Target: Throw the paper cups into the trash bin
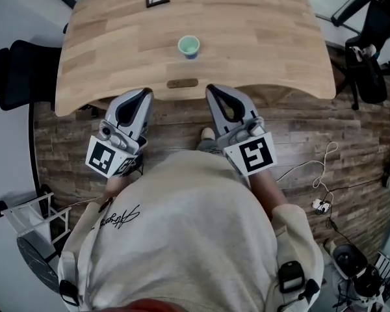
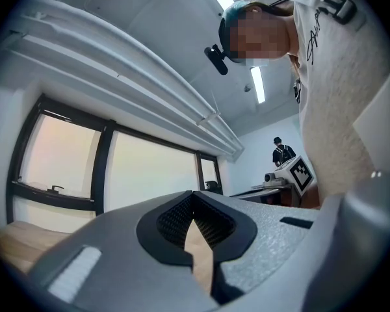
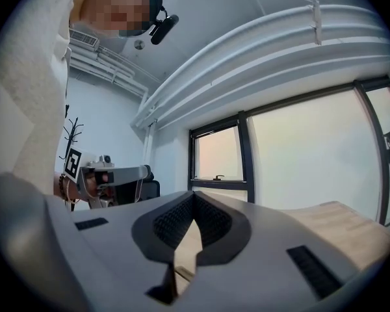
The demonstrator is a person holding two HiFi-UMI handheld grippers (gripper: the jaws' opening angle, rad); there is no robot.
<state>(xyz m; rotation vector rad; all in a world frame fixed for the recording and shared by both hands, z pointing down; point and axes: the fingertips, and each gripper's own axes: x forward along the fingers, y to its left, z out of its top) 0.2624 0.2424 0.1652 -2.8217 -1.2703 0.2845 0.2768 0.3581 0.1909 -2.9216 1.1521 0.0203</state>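
Teal paper cup (image 1: pixel 188 45) is seen upright at upper centre on the tabletop (image 1: pixel 266 31), ungrasped. Left gripper (image 1: pixel 143 95) and right gripper (image 1: pixel 213 91) are held below it, fingers closed and empty; pickup and binning are judged outstanding.

Operator and rig
Cream sweatshirt (image 1: pixel 182 233), black script (image 1: pixel 120 218) at nine o'clock; grey left gripper (image 1: pixel 145 92), right gripper (image 1: pixel 211 89), black-white marker cubes (image 1: pixel 106 156).

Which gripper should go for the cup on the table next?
Right, probably. The right gripper sits slightly nearer the paper cup than the left gripper. Both are shut and empty, so it must open first.
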